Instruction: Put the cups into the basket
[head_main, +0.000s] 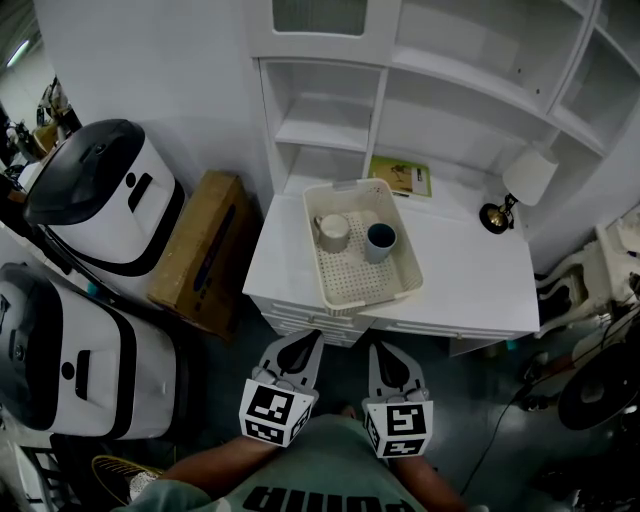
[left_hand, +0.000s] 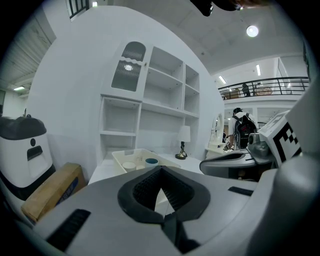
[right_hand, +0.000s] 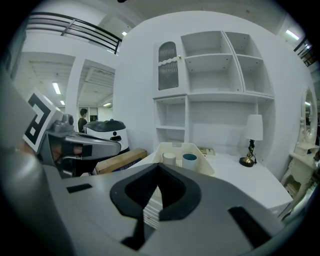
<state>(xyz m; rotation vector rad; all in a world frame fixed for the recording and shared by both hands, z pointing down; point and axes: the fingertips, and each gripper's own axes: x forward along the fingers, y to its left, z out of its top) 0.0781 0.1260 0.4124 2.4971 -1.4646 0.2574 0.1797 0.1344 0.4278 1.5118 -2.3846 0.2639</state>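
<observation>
Nearest me, left hand-held gripper (head_main: 303, 340) and right hand-held gripper (head_main: 383, 350): I read both sets of jaws together, empty, off the tabletop's (head_main: 470, 270) front edge. Cream perforated basket (head_main: 316, 262) near that edge holds cream cup (head_main: 333, 232) and dark blue cup (head_main: 380, 241), upright, side by side.

shelf unit (head_main: 330, 130) white | desk (head_main: 480, 280) white | lamp (head_main: 527, 178) | cardboard box (head_main: 200, 250) | floor (head_main: 500, 430) dark

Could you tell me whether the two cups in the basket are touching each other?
Apart: the head view shows bare basket floor between the cream cup and the blue cup.
</observation>
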